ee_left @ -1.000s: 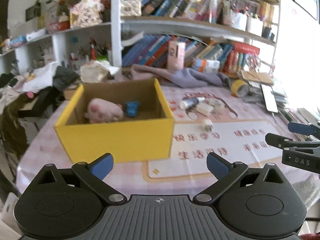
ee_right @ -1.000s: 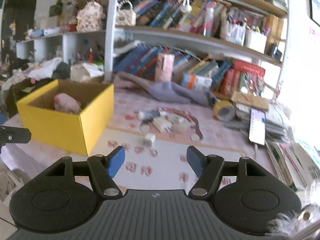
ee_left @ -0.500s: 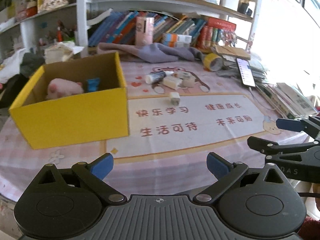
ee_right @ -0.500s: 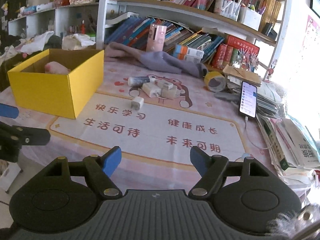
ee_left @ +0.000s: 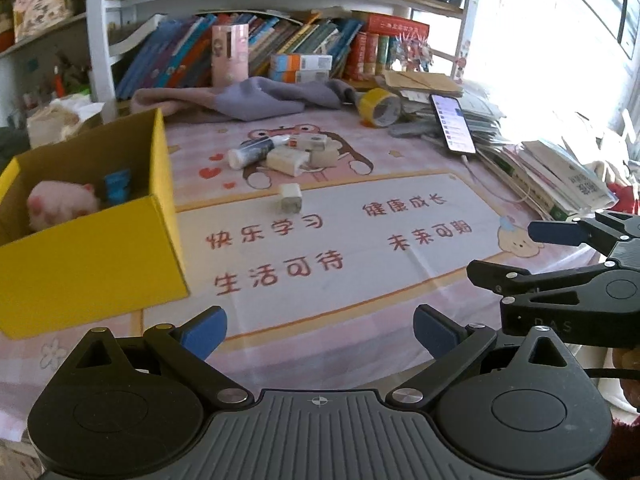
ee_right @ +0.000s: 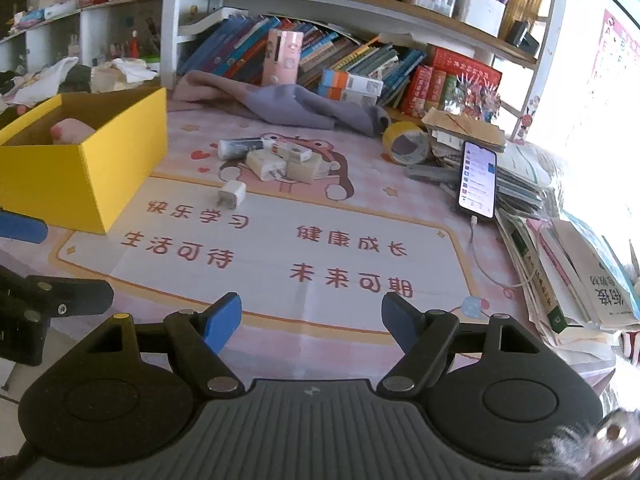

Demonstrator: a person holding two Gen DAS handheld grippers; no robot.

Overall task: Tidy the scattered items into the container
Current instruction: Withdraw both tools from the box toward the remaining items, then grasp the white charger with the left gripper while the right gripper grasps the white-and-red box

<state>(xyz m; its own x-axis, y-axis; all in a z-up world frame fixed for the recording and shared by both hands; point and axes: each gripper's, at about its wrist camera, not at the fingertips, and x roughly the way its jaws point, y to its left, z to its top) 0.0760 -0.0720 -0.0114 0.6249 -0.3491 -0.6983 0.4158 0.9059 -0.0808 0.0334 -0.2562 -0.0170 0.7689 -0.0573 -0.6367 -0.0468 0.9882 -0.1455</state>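
Both tools stand at the near edge of the bench, nothing between the pads. Left tool (ee_left: 318, 330): wide, empty. Right tool (ee_right: 311, 318): wide, empty; its jaws have just been opening.

Yellow box (ee_left: 100, 256) sits at the left, open-topped, with a pink plush toy (ee_left: 60, 208) and a small blue item (ee_left: 117, 185) already inside.

Left to tidy, mid-bench right of the box:
- white charger cube (ee_right: 233, 193), alone, nearest of the lot. Judged light, rigid, smooth plastic. Flat sides suit a pinch across the body; prongs appear to face near-left, so avoid them.
- far cluster, pieces touching: a tube (ee_right: 239, 148), a larger white adapter (ee_right: 267, 165), small boxes (ee_right: 301, 164). The tube is round and may roll or slip; grip across the middle. Adapter is stiff; its cord may drag the neighbours.

Cube first seems sensible: clear room on all sides.
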